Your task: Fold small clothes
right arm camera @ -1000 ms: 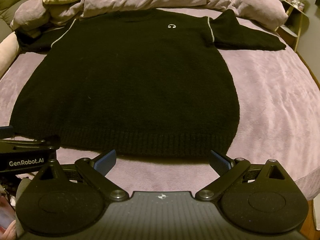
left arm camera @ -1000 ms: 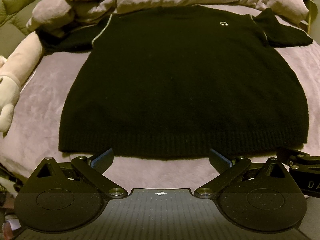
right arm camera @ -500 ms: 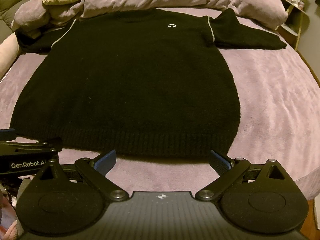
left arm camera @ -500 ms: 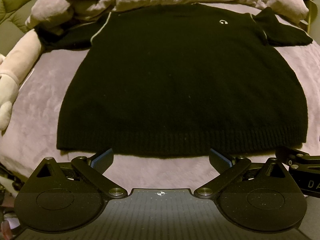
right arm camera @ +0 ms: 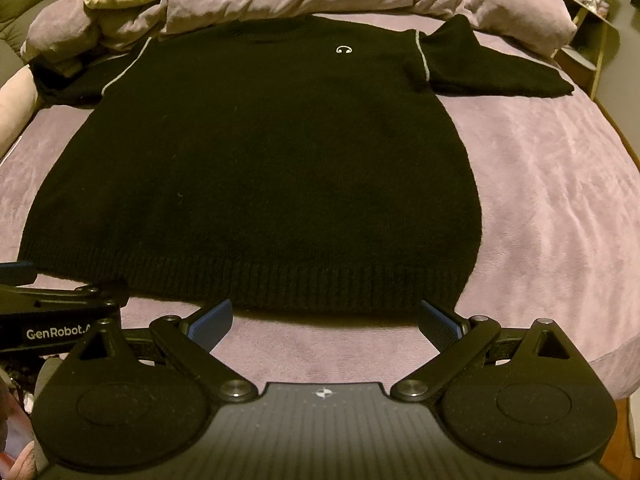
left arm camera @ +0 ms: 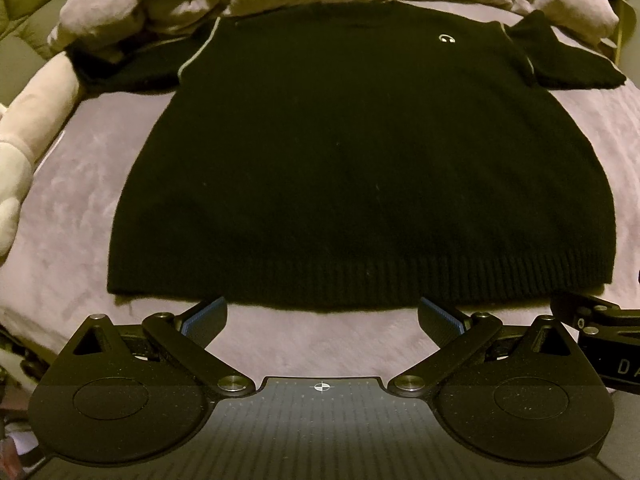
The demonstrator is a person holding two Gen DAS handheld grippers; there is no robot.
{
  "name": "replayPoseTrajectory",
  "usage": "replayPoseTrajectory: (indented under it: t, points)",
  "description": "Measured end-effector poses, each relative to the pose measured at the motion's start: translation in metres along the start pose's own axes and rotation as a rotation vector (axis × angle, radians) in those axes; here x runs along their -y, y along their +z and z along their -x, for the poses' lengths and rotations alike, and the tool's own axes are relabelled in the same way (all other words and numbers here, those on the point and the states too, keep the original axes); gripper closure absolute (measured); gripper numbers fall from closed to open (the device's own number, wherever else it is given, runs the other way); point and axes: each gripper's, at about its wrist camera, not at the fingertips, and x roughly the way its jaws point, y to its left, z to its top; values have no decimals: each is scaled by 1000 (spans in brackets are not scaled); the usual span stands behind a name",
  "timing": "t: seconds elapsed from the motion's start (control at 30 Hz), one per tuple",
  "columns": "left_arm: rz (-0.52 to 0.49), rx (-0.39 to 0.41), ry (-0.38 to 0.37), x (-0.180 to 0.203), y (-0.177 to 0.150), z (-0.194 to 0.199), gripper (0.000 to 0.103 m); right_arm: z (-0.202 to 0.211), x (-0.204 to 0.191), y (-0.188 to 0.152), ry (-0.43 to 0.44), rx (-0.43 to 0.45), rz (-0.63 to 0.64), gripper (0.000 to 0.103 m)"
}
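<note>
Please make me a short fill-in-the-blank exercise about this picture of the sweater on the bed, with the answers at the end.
1. The sweater lying flat on the bed is ____ in colour.
2. The small white logo sits near the sweater's ____.
3. Both the left gripper and the right gripper have their fingers ____.
4. The edge of the sweater nearest the grippers is its ribbed ____.

Answers: black; collar; open; hem
</note>
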Motion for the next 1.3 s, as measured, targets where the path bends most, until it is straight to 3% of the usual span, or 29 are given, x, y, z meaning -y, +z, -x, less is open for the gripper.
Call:
replayPoseTrajectory:
  t: [1.3]
  points:
    - [34, -27, -12, -4, -3, -4, 0, -3, 2, -1, 12, -1, -2, 4]
